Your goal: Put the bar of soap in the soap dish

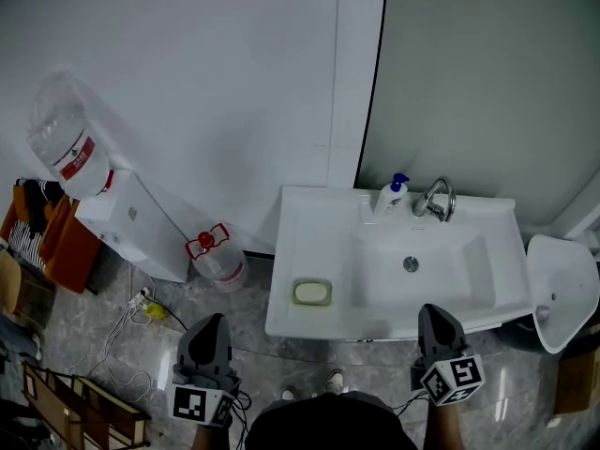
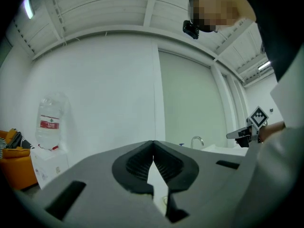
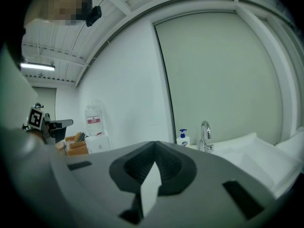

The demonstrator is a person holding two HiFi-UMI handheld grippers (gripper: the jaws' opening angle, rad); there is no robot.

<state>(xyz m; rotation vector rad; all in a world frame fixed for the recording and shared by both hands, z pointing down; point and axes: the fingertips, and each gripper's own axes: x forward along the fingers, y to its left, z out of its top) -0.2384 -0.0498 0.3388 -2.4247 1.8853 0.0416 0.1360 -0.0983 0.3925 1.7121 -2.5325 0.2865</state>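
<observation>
While I stand before the white sink, my left tongs are nearest me, out over the floor to the left of its front corner. Their jaws are pressed tight together with nothing between them. My right tongs hover at the sink's front edge, a little right of the bowl, and their jaws also meet at the tips and grip nothing. Both point roughly level toward the wall.

Just beyond, on the flat ledge left of the bowl, sits the soap dish, and the pale oval bar of soap lies inside it, well apart from either pair of tongs. Farther in is the drain at the middle of the bowl. At the back rim stand the chrome tap and, just beside it on its left, a pump bottle with a blue top. Off to the far left a water dispenser stands against the wall.
</observation>
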